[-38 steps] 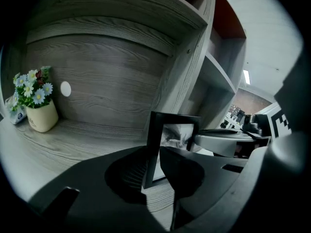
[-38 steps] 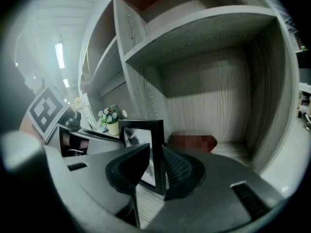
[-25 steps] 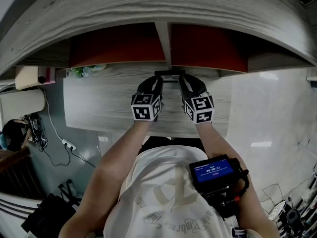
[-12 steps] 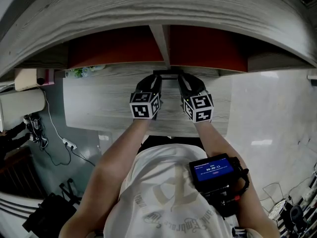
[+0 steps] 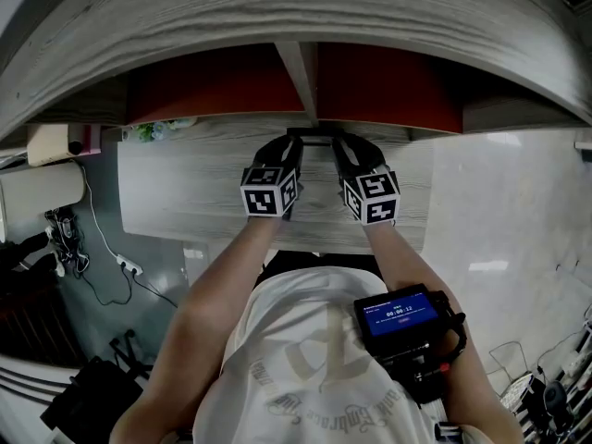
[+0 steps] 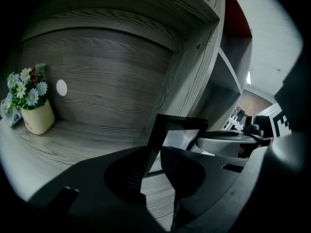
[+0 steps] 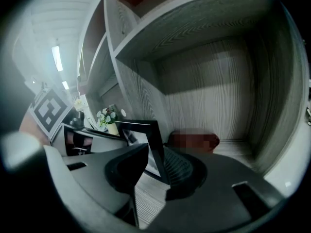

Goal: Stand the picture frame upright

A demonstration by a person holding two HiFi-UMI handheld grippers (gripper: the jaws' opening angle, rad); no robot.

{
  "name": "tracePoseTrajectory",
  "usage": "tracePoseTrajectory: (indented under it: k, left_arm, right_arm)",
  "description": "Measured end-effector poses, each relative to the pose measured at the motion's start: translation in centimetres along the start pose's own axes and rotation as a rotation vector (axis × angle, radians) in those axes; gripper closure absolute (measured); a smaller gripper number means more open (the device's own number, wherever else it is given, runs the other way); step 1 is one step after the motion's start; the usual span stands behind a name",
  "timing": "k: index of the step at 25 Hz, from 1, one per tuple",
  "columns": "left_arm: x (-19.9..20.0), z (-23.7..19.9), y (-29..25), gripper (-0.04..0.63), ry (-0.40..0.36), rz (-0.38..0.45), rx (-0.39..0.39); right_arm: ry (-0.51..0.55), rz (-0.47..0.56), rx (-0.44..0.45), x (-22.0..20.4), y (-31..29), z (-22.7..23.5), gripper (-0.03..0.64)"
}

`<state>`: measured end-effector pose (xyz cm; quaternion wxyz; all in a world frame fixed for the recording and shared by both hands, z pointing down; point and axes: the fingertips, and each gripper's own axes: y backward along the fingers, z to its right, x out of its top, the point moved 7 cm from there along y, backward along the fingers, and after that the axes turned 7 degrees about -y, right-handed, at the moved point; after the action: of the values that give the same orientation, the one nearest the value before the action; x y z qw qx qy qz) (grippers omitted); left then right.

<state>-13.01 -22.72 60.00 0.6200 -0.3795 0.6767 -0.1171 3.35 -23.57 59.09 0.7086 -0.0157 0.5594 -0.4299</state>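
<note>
Frame (image 6: 180,124) stands tilted back on the shelf (image 6: 73,137), its side edges between the jaws of the left gripper (image 6: 154,154) and right gripper (image 7: 156,157), both just easing open.

Picture frame (image 6: 176,139): black, thin flat border, rectangular, taller than wide. Pale glossy pane inside with faint reflections; picture itself unreadable. Rests on lower edge on grey wood-grain desk (image 6: 73,142), off flat, tilted with top leaning back. Stands toward back of desk, just in front of upright divider (image 6: 187,81) between two compartments. Head view shows only top edge, thin dark bar.
</note>
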Motion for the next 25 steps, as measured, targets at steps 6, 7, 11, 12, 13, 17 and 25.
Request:
tracePoseTrajectory:
  k: [6,7,11,12,13,17,25]
  left_arm:
    - [0.2,0.3,0.2,0.483,-0.006,0.008,0.002]
    - [0.2,0.3,0.3,0.483,-0.006,0.009,0.002]
    - [0.4,0.0,1.0,0.483,-0.002,0.018,0.01]
    - [0.5,-0.1,1.2,0.483,-0.002,0.02,0.014]
    - [0.4,0.0,1.5,0.483,-0.001,0.02,0.018]
    - [-0.3,0.3,2.7,0.499,0.002,0.023,0.025]
    - [-0.8,-1.3,5.9,0.585,0.028,0.078,0.016]
  right_arm:
    - [0.004,0.006,0.011,0.2,0.3,0.2,0.509]
    - [0.002,0.006,0.008,0.2,0.5,0.2,0.509]
    - [-0.016,0.014,0.004,0.2,0.8,0.3,0.509]
    - [-0.019,0.019,0.006,0.3,0.9,0.4,0.509]
    - [-0.021,0.023,0.006,0.3,1.1,0.4,0.509]
    - [-0.017,0.044,-0.002,0.3,2.3,0.4,0.569]
    - [-0.001,0.066,-0.011,0.1,2.9,-1.9,0.611]
